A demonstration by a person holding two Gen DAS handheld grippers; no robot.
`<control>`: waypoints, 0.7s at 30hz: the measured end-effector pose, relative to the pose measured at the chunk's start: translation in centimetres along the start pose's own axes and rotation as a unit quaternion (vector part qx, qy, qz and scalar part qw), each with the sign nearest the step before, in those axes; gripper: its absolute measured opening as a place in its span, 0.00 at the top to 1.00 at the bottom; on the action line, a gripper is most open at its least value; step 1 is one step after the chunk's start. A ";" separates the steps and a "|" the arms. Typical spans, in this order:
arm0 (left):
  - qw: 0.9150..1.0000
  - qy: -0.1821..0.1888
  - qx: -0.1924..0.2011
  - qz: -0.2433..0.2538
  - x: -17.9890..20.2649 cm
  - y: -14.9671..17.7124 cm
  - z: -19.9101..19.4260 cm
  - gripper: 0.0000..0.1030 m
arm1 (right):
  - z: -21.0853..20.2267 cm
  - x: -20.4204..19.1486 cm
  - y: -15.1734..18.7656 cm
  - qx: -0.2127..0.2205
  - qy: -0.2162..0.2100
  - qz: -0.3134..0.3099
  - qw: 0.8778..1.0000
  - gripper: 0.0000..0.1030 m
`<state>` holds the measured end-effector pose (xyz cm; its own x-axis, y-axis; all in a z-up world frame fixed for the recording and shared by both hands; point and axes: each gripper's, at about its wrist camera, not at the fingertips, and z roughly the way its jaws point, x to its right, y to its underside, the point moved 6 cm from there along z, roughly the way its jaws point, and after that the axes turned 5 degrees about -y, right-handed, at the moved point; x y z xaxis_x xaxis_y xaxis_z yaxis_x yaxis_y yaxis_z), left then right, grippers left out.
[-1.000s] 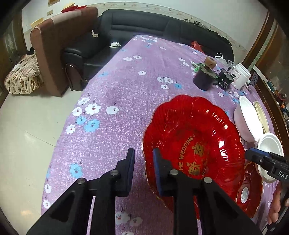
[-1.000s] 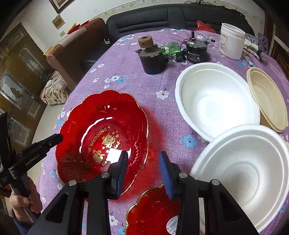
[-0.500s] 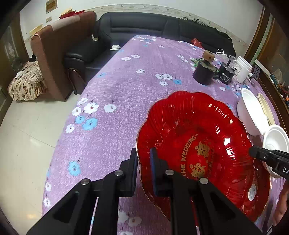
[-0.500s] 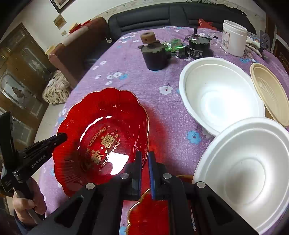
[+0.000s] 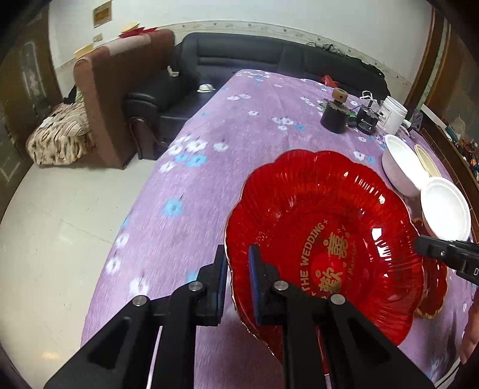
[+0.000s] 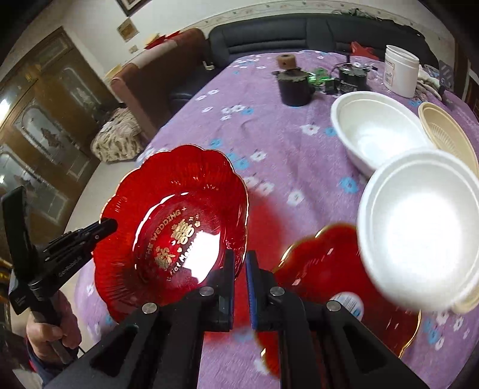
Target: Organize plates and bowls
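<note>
Above the purple tablecloth (image 5: 209, 179), both grippers, left gripper (image 5: 237, 278) and right gripper (image 6: 238, 270), apparently clamp the red "THE WEDDING" plate (image 5: 323, 239).

A: pretty clearly someone's living room at home, black leather sofa (image 5: 269, 62) wrapping round the far wall, brown armchair (image 5: 119, 89) next to it

B: yeah, and a big table with a purple flowery tablecloth (image 5: 209, 179), tiled floor (image 5: 60, 224), carved wooden cabinet (image 6: 45, 143), framed picture (image 5: 102, 13) on the wall, a patterned cushion (image 5: 57, 137) dumped in the corner
</note>
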<state>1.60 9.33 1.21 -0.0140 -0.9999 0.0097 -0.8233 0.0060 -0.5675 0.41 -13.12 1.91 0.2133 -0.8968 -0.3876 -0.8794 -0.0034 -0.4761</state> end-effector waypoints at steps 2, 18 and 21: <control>1.000 -0.001 0.000 -0.006 -0.4 1.1 -0.6 0.87 | -0.4 -0.7 1.0 0.002 -0.007 -0.004 1.000 0.92; 0.999 -0.026 0.006 -0.017 -1.3 4.0 -1.7 0.87 | 0.3 -1.9 4.6 -0.003 -0.012 -0.015 1.000 0.91; 0.999 -0.029 0.006 -0.018 -1.2 4.1 -1.7 0.87 | 0.4 -2.0 4.6 -0.003 -0.011 -0.015 1.000 0.91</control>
<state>-2.75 10.61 0.23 0.0480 -0.9987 -0.0177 -0.8153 -0.0289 -0.5783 -3.88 -11.17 0.13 0.2492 -0.8859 -0.3912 -0.8749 -0.0327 -0.4832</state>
